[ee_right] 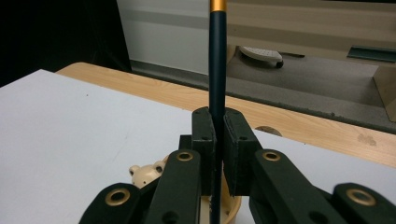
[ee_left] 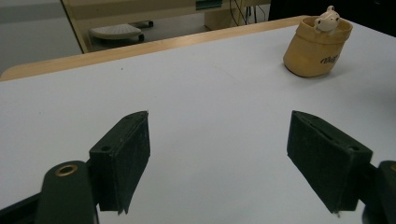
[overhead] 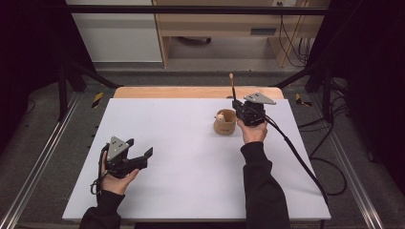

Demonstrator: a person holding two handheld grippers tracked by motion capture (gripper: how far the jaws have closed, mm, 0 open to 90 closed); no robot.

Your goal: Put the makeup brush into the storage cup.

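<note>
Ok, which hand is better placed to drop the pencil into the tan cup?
The right gripper: its jaws already clamp the dark, gold-banded pencil upright beside the tan cup. The left gripper rests open, far off.

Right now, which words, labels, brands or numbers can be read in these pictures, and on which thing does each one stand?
No text here can be read whole.
Tan cup: a dark printed mark low on its side, in the left gripper view, too blurred and cut off to read.
Pencil held in the right gripper: no lettering shows on it.
White table: no print.
</note>
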